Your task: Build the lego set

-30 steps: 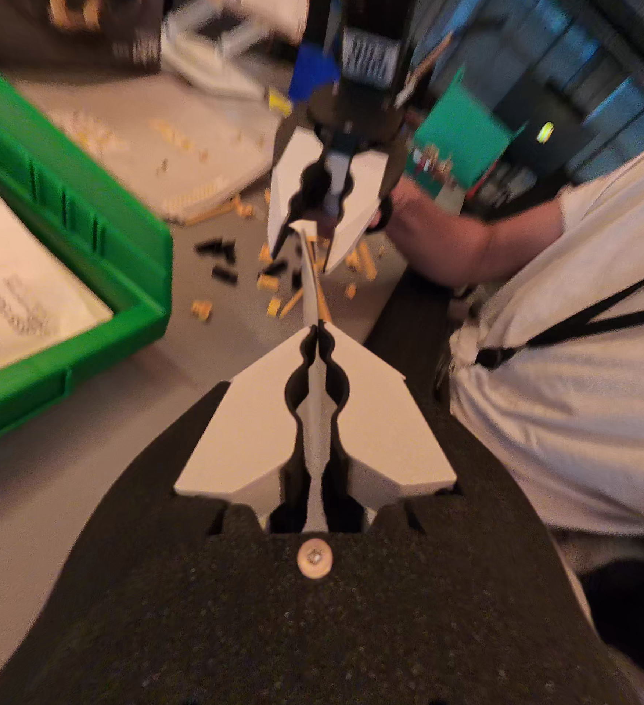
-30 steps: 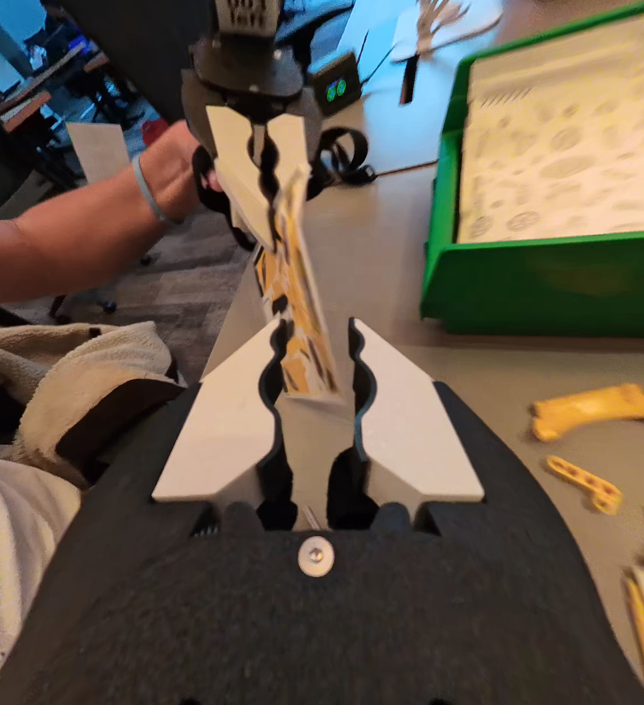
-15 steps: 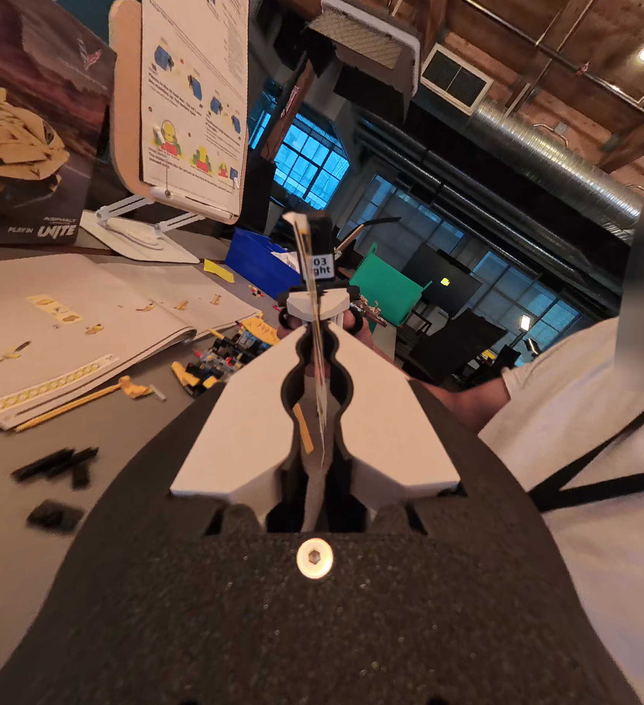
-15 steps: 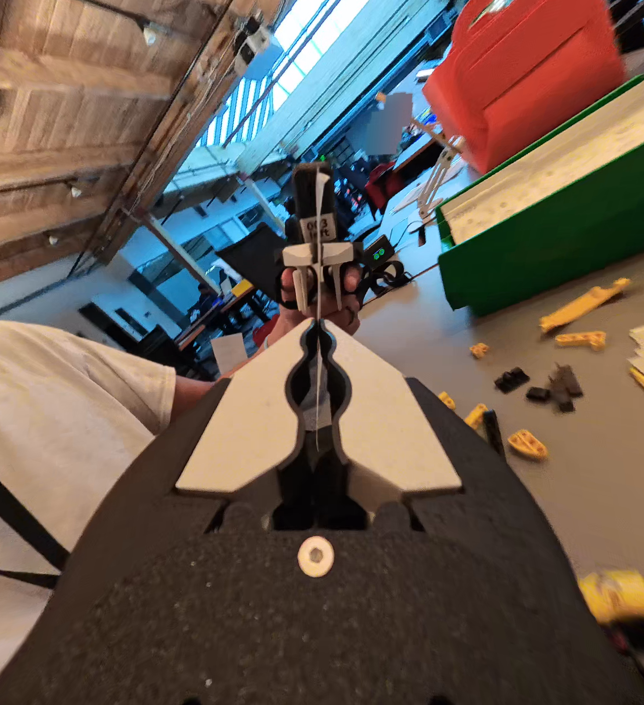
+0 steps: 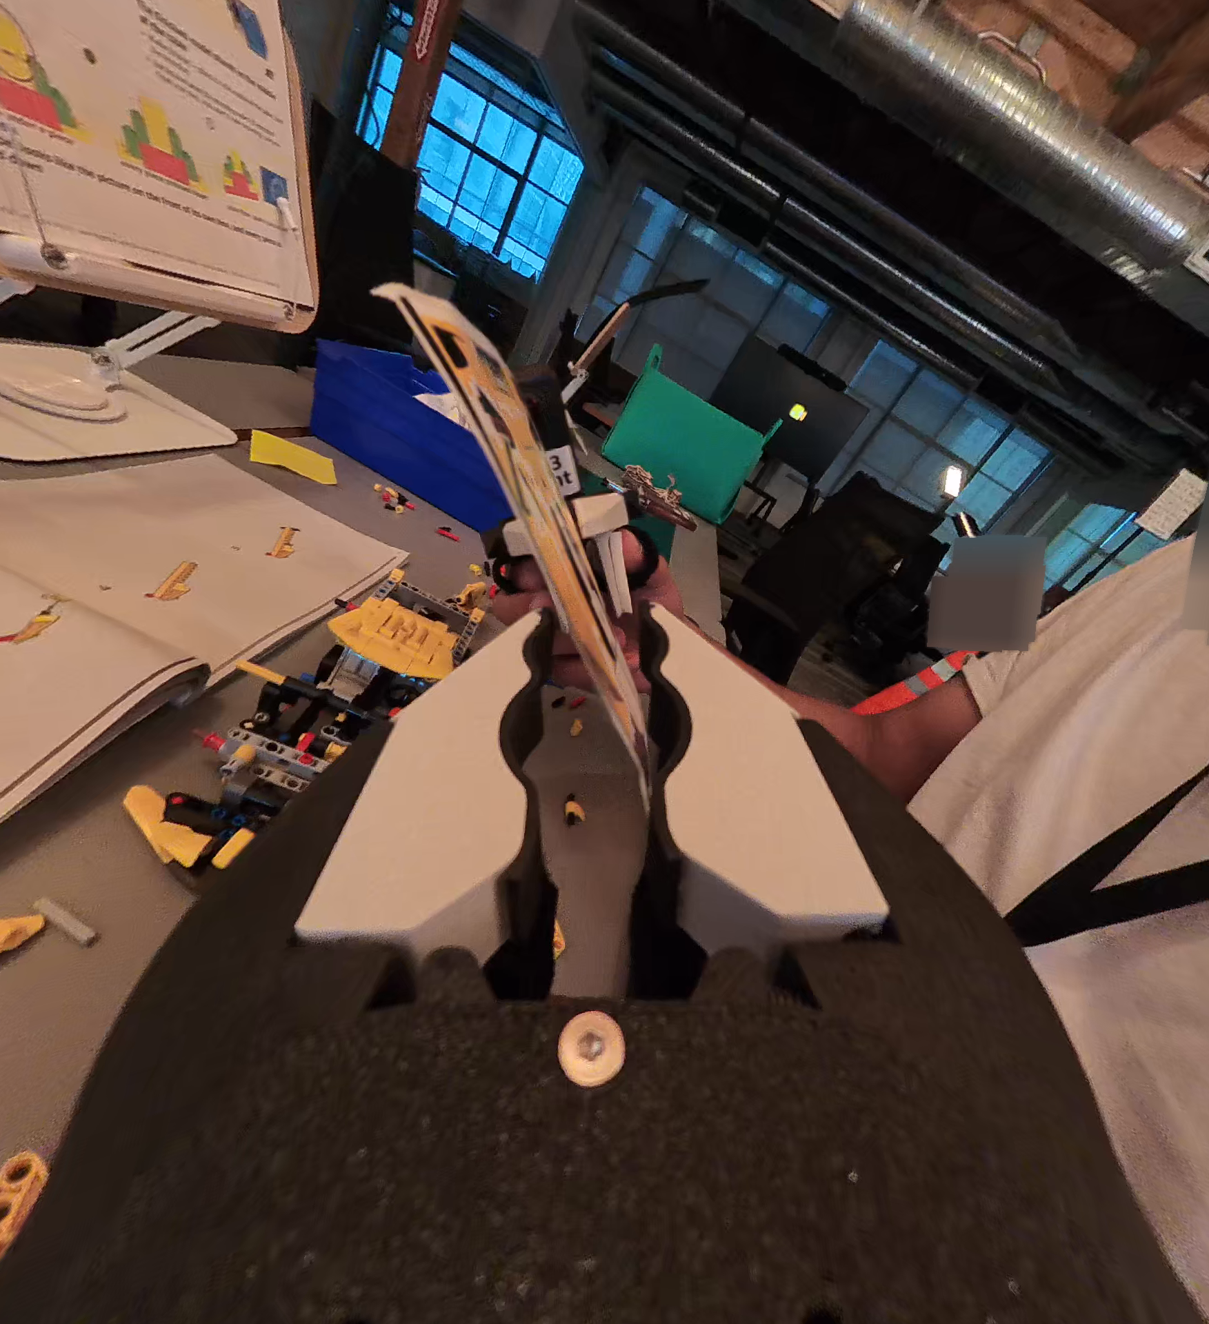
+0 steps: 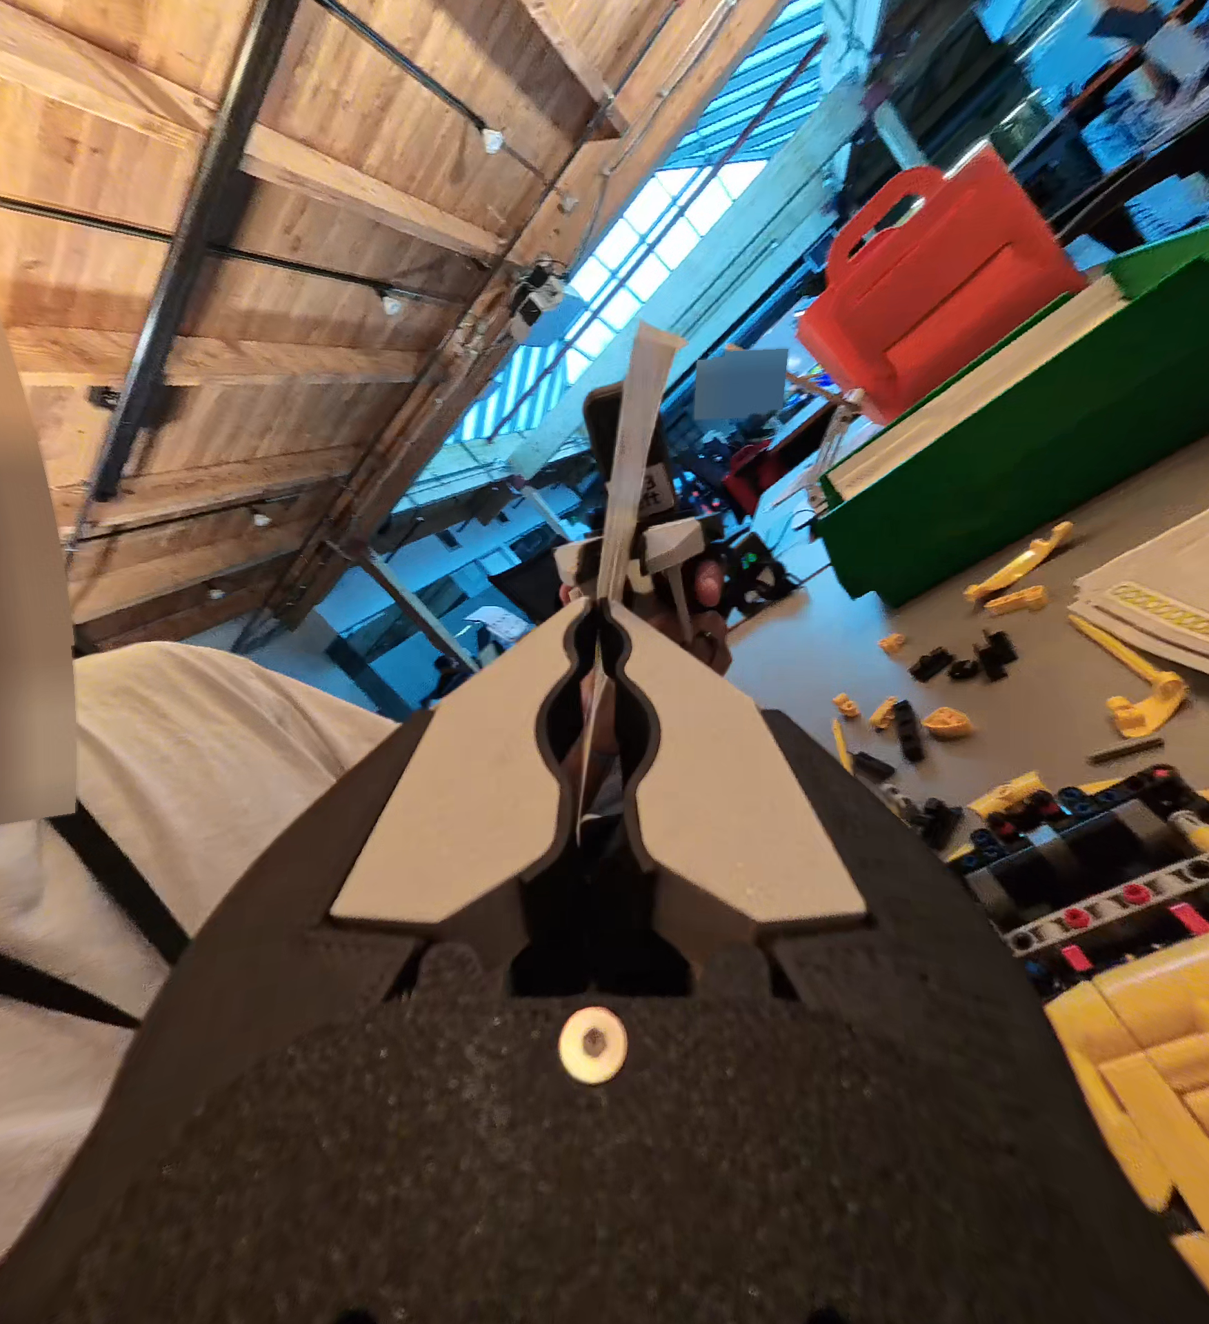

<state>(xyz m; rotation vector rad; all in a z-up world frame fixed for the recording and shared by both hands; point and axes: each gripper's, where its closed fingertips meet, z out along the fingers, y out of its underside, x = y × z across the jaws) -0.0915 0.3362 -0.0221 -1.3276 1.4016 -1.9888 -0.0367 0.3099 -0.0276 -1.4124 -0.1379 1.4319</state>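
Note:
A thin sticker sheet (image 5: 515, 444) printed in yellow and black stands on edge in the air between my two grippers. My left gripper (image 5: 593, 616) is open; the sheet's lower end runs between its jaws and leans on the right finger. My right gripper (image 6: 598, 605) is shut on the sheet (image 6: 633, 430), seen edge-on as a pale strip rising past its tips. Each gripper faces the other: the right one shows in the left wrist view (image 5: 565, 544), the left one in the right wrist view (image 6: 630, 552). The part-built yellow and black lego car (image 5: 343, 688) lies on the table, and is also in the right wrist view (image 6: 1124, 881).
An open instruction booklet (image 5: 121, 573) lies left of the car. Loose yellow and black pieces (image 6: 945, 666) are scattered on the grey table. A green bin (image 6: 1017, 487), a blue bin (image 5: 401, 423), a red bag (image 6: 938, 279) and a page stand (image 5: 121, 143) are around. The person's white-clad torso (image 5: 1124, 788) is close. My hands' fingertips stand some 7 centimetres from each other.
A second ago both grippers pointed down at the table; they have tilted up. The right gripper closed on the sheet. The left gripper, shut on it half a second ago, has opened.

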